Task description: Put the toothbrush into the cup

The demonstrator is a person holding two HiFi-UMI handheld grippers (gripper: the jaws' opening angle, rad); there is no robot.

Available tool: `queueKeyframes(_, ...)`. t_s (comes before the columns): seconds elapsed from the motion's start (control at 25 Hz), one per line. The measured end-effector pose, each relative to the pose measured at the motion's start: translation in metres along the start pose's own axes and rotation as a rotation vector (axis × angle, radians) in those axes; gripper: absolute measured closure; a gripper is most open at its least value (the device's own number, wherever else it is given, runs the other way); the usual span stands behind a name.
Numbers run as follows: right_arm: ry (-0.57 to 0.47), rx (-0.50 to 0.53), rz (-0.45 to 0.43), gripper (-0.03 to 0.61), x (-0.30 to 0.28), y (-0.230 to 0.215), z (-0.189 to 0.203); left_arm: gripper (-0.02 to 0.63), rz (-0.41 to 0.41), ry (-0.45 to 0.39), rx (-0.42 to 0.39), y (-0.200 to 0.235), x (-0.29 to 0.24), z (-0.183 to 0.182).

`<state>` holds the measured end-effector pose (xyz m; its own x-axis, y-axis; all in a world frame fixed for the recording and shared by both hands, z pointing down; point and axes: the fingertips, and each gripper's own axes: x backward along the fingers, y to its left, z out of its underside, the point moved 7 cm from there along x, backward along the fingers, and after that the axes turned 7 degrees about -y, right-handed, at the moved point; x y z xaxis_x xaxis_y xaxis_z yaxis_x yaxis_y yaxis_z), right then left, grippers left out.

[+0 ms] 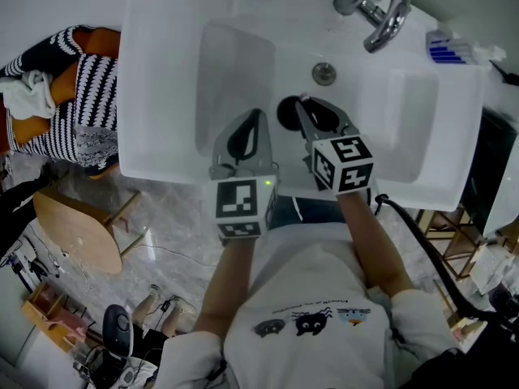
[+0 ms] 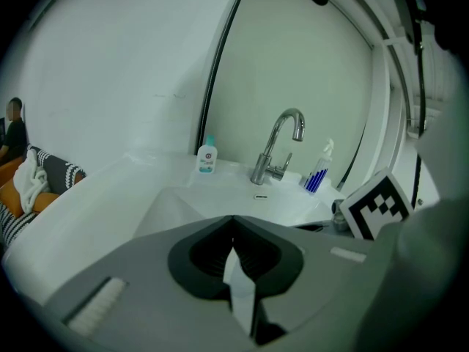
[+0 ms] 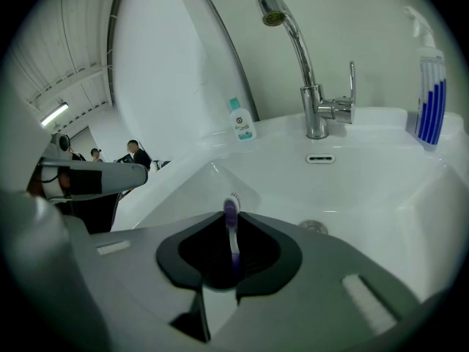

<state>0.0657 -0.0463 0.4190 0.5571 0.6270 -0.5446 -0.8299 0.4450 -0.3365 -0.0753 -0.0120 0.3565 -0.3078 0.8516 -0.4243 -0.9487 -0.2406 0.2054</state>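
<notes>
Toothbrush [image 3: 234, 242] (purple, bristle end up) stands clamped between the closed jaws of the right tool [image 3: 231, 224], held over the sink [image 3: 352, 185]. Left tool [image 2: 234, 233] is alongside, jaws together, nothing held.

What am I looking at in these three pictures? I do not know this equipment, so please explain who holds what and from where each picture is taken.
No robot is here: a person holds a hand tool with a two-finger claw in each hand, over a white sink. The head view comes from a camera on the person's head, looking steeply down. The other two views come from cameras riding on each tool, looking along its claw. The left claw is shut and empty. The right claw is shut on a purple toothbrush, whose brush head pokes out past the tips. On the sink's rim stand a tap, a small bottle and a blue-striped spray bottle.
</notes>
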Motion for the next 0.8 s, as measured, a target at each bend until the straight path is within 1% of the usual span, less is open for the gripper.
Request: queueKeyframes(0.8,0.014,0.003,0.012,0.525,-0.012,-0.005,-0.005,0.614,0.0,0.012,0.016,0.008,-0.01,-0.002)
